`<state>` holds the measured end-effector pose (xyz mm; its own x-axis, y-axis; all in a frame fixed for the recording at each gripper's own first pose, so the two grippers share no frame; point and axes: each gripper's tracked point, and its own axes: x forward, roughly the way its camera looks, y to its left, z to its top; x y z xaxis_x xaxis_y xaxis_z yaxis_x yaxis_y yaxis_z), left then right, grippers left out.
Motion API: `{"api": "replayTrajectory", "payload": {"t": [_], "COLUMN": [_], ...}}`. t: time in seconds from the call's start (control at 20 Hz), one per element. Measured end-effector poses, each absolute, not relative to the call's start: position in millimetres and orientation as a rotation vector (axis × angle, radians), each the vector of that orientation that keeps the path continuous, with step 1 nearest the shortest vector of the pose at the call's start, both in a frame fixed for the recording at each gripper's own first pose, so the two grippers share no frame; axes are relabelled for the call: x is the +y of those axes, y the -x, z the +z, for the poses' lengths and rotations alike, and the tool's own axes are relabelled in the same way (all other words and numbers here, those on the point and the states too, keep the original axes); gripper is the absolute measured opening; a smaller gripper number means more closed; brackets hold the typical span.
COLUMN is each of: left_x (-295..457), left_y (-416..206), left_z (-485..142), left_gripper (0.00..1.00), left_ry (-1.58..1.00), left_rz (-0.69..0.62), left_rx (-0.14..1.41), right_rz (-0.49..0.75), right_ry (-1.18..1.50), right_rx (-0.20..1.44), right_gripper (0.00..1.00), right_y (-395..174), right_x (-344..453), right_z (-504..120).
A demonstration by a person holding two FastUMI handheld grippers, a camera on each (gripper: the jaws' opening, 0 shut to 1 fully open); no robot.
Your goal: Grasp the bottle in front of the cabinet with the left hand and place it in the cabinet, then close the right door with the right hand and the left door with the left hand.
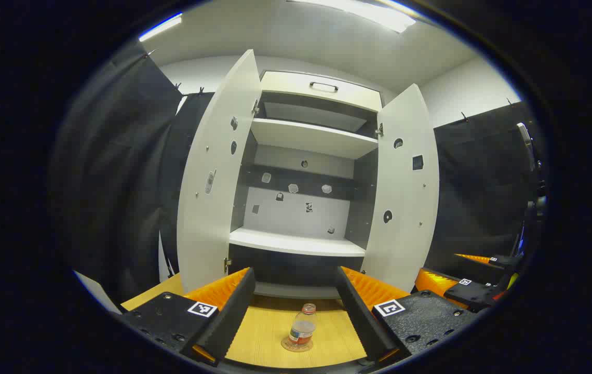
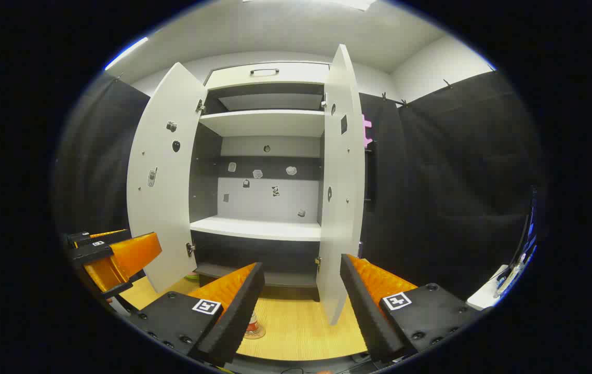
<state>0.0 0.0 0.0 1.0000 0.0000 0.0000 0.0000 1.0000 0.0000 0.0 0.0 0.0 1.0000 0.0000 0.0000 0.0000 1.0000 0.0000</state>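
Wood table [image 1: 270,332] | 1 bottle [image 1: 302,328] | 2 doors open | 2 tools open

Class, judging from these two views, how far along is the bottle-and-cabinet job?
Nothing looks done yet. The bottle stands upright on the wooden table before the cabinet. In hand: the open left gripper is lined up with it. Left: stowing it, then closing the right door and left door.

The left gripper [image 1: 296,306] was held level with its fingers spread wide. The right gripper [image 2: 301,306] was level and open-fingered too, holding nothing.
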Motion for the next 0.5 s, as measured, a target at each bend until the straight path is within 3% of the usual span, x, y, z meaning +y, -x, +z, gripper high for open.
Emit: {"api": "replayTrajectory", "payload": {"t": [0.45, 0.5], "left_x": [-3.9, -3.1], "left_y": [-2.4, -2.3], "left_z": [1.3, 1.0], "left_gripper": [0.95, 0.95], "left_ry": [-0.004, -0.008], "left_rz": [-0.005, 0.000], "left_rx": [-0.002, -0.004], "right_rz": [-0.003, -0.001], "right_ry": [-0.016, -0.019], "right_rx": [0.008, 0.011], "right_gripper": [0.89, 0.97], "right_y": [-1.3, -1.5], "right_x": [-4.8, -4.1], "right_z": [-0.9, -1.9]}}
